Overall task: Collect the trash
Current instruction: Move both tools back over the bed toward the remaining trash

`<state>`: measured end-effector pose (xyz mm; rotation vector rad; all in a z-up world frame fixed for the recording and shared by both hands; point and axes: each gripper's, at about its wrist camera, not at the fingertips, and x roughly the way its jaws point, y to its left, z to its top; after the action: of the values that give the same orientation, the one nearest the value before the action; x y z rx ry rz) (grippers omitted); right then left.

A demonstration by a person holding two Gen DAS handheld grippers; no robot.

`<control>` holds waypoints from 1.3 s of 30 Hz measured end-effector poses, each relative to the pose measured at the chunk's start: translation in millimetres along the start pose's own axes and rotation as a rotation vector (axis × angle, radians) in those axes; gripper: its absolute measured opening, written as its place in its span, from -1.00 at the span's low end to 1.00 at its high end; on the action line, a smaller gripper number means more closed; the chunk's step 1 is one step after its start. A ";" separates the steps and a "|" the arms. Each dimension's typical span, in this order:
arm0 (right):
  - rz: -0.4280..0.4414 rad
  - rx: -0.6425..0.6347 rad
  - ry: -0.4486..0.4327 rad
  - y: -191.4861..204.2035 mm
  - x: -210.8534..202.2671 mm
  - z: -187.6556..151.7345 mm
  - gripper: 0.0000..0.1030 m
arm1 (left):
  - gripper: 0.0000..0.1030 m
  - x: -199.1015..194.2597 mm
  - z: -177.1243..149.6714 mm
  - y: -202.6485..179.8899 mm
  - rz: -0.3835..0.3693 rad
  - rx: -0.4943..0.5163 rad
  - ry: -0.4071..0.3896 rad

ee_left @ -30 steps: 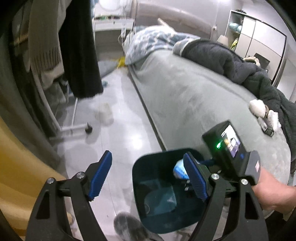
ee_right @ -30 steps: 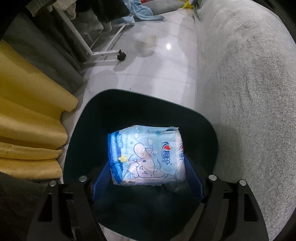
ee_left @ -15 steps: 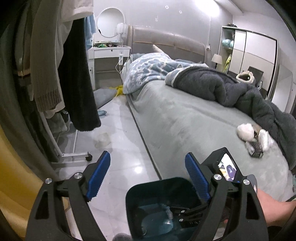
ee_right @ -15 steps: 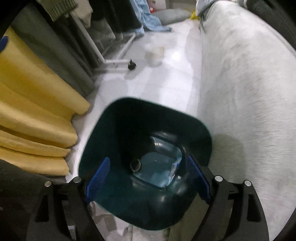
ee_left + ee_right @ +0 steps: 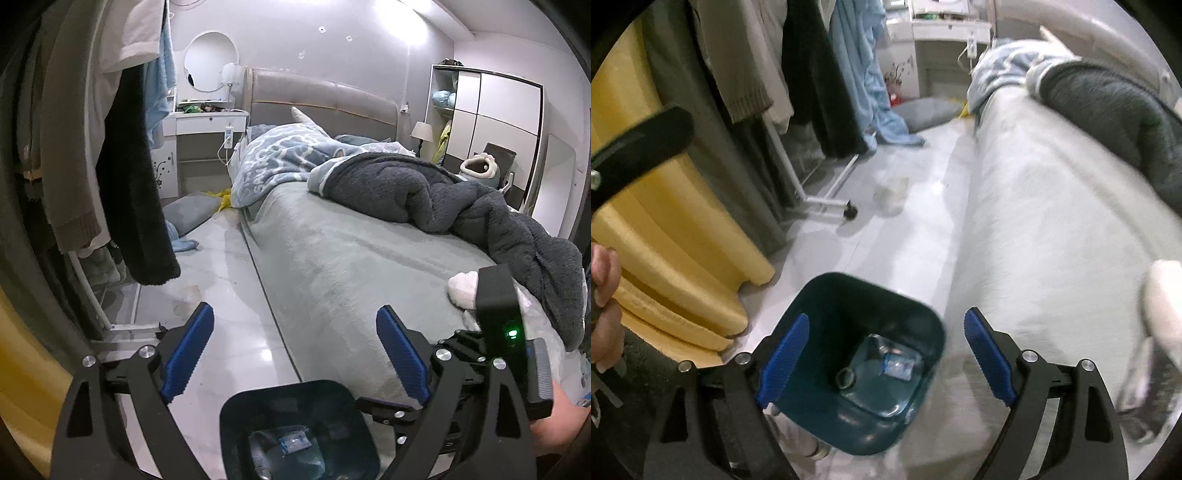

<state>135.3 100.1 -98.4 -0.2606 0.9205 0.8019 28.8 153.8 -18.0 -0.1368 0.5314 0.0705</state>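
Right gripper (image 5: pixel 886 354) spread wide, just opened further, nothing between the blue pads, tilted down above the bin (image 5: pixel 864 365). Left gripper (image 5: pixel 295 354) likewise opened, empty, aimed along the bed (image 5: pixel 351 266). Blue wrapper (image 5: pixel 897 363) flat on the bin bottom, beside a small ring. Yellow curtain (image 5: pixel 676 251), clothes rack left.

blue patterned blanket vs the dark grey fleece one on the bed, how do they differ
The blue patterned blanket is pale blue with a white print; the dark grey fleece blanket is plain charcoal. The blue one is bunched at the headboard end, while the grey one sprawls from mid-bed toward the foot along the far side. The grey one looks thicker and fluffier. Both lie crumpled, unfolded, on the grey-green bed cover.
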 end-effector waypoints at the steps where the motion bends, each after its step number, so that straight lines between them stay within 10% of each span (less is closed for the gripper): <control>1: -0.010 -0.007 -0.016 -1.4 -5.2 0.2 0.69 | 0.79 0.8 0.8 -3.7 -0.002 0.002 -0.002; 39: -0.226 0.193 -0.307 -162.5 -142.9 -60.8 0.68 | 0.81 51.1 -9.2 -136.4 -0.190 0.091 0.105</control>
<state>165.0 -115.5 -42.2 -0.0667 0.6588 0.5217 82.2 19.2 -36.7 -0.1017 0.6231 -0.1465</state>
